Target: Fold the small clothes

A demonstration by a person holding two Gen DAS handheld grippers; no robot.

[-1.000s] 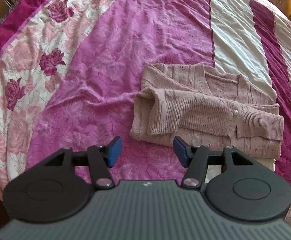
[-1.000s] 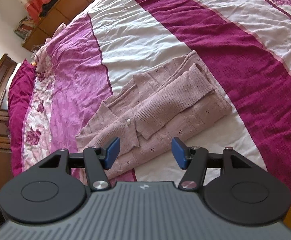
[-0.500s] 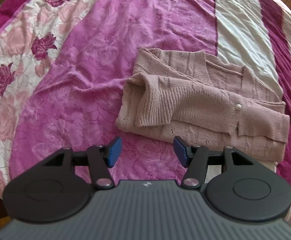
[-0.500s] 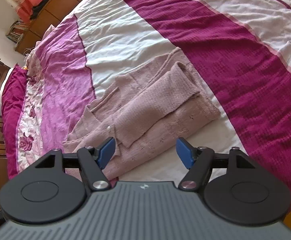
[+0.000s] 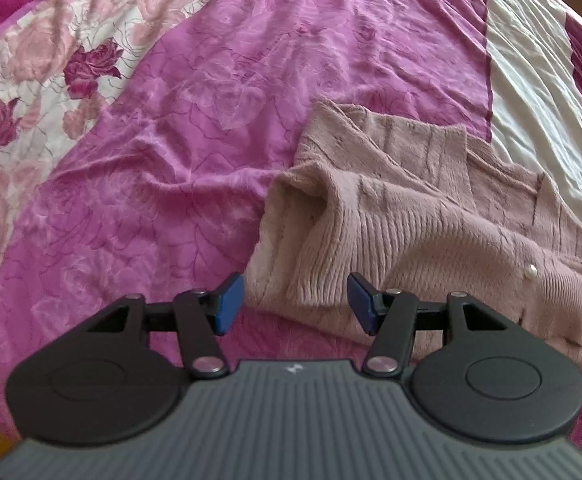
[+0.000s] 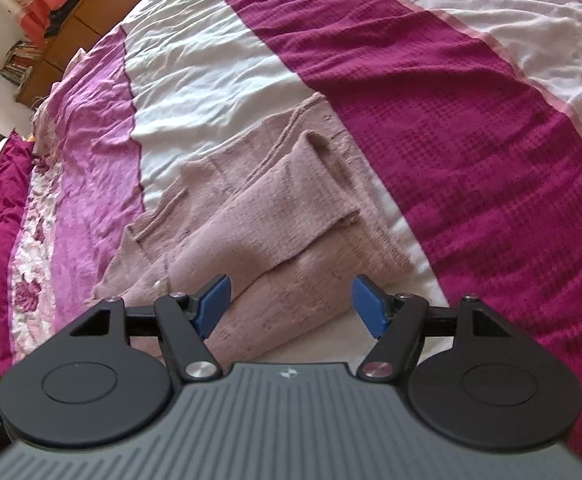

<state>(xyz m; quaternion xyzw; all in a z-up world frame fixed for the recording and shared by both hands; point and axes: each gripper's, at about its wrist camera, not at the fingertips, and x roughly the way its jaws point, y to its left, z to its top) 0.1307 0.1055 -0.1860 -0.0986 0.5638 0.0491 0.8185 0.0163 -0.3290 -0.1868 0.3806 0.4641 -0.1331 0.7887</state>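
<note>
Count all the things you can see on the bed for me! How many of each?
Pink knitted cardigan: 1
Pearl buttons showing on it: 1
Grippers hovering open: 2, left gripper and right gripper
Total: 4

Dusty pink ribbed knit cardigan (image 5: 431,216) with a pearl-white button (image 5: 532,269). Bedspread (image 5: 219,92) striped in magenta, deep crimson and white, with a rose-printed pale pink band. Gripper pads (image 6: 213,307) blue on black.

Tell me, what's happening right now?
Both hand-held grippers, left and right, open, empty. Pink cardigan half-folded on bedspread. Nothing in the way.
</note>
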